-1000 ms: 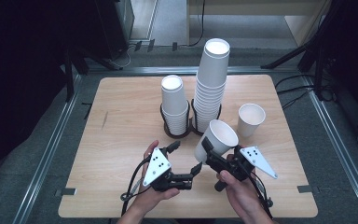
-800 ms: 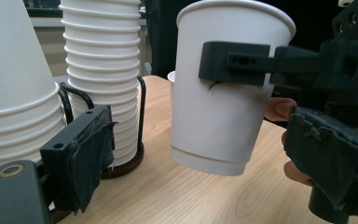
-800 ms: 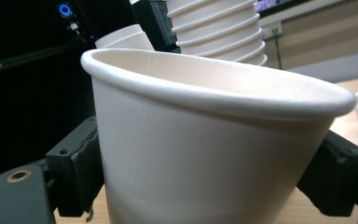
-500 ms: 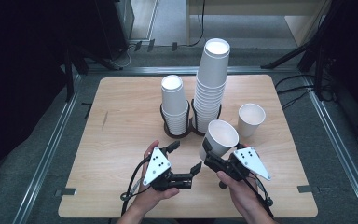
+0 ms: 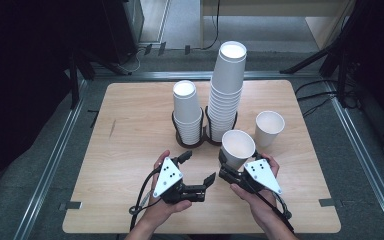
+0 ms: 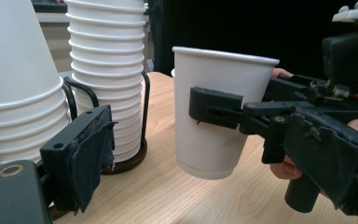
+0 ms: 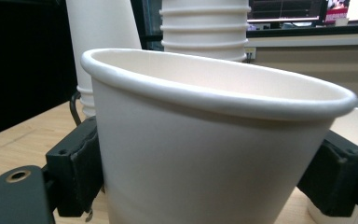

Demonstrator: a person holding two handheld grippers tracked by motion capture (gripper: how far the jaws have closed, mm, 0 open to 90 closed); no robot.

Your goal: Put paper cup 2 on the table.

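the paper cup (image 5: 237, 146) hangs just off the table, clamped across its wall by the right gripper (image 5: 223, 165); squeezing harder could buckle it — or it tips into the standing cup (image 5: 269, 127); left gripper (image 5: 198, 168) gapes, holding nothing.

We saw two cup stacks (image 5: 226, 90) mid-tabletop (image 5: 130, 130), a lone cup (image 5: 269, 128) toward its right edge, the held cup (image 5: 237, 148) between them.

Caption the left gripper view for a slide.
Right gripper holds a paper cup just above the table, beside two cup stacks.
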